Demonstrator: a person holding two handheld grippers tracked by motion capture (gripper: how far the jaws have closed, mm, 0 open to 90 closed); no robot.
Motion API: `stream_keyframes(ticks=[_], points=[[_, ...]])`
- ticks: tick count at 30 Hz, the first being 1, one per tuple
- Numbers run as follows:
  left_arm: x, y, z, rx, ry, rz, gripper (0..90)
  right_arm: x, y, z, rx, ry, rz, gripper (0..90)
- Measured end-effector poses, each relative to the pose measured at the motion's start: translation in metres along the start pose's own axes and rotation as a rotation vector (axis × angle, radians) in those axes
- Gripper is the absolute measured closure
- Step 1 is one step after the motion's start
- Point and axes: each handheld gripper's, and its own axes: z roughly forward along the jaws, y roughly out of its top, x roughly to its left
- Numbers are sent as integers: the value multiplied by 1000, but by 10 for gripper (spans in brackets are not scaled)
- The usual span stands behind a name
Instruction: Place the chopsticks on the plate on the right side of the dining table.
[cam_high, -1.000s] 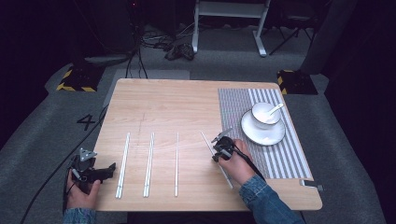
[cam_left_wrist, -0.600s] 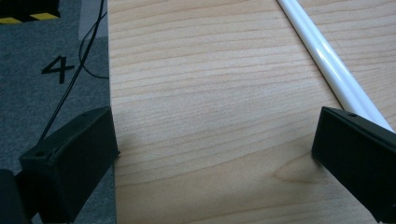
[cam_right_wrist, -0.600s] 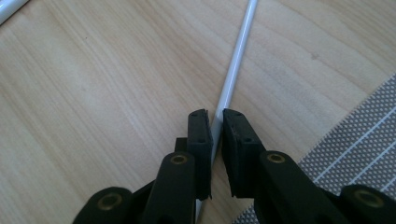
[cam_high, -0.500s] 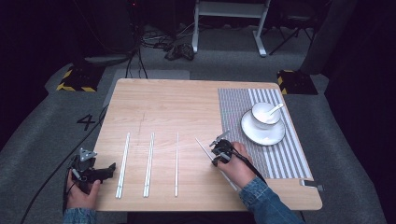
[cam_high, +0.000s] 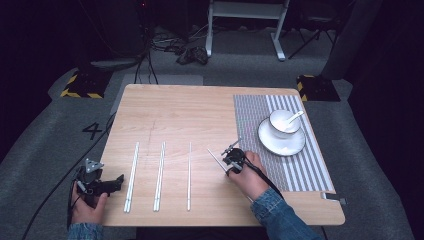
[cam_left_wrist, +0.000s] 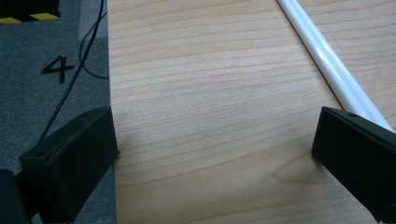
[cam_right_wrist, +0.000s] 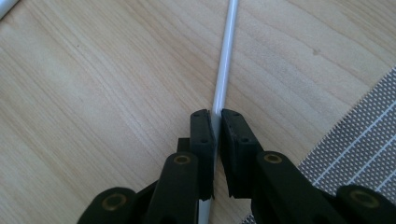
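Observation:
My right gripper (cam_high: 229, 166) rests on the wooden table (cam_high: 200, 110) just left of the striped mat (cam_high: 255, 107), shut on a single white chopstick (cam_high: 216, 158). In the right gripper view the chopstick (cam_right_wrist: 225, 70) runs forward out of the closed gripper (cam_right_wrist: 215, 122), low over the wood. A pair of white chopsticks (cam_high: 132, 175), a second pair (cam_high: 160, 175) and one single chopstick (cam_high: 189, 175) lie side by side on the near left. At the table's near left edge my left gripper (cam_high: 119, 181) is open and holds nothing (cam_left_wrist: 215, 154); the leftmost pair (cam_left_wrist: 327, 56) lies just beyond its right jaw.
On the striped mat at the right, a white plate (cam_high: 295, 147) carries a white bowl (cam_high: 283, 124) with a spoon (cam_high: 295, 116) in it. A black cable (cam_high: 65, 175) trails off the table's left side over the grey floor.
My right gripper has carried the held chopstick a little to the left and toward the near edge. The left gripper has stayed put.

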Motion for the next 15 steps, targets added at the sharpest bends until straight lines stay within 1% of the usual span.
stream_keyframes(ticks=[2, 4, 11, 15], points=[[0, 0, 0, 0, 0, 0, 1, 0, -1, 0, -6, -2, 8, 845], [0, 0, 0, 0, 0, 0, 1, -2, -3, 0, -20, 7, 39, 855], [0, 0, 0, 0, 1, 0, 1, -3, -5, -1, -28, 17, 34, 856], [0, 0, 0, 0, 1, 0, 1, -4, -5, -7, -50, 14, 30, 856]])
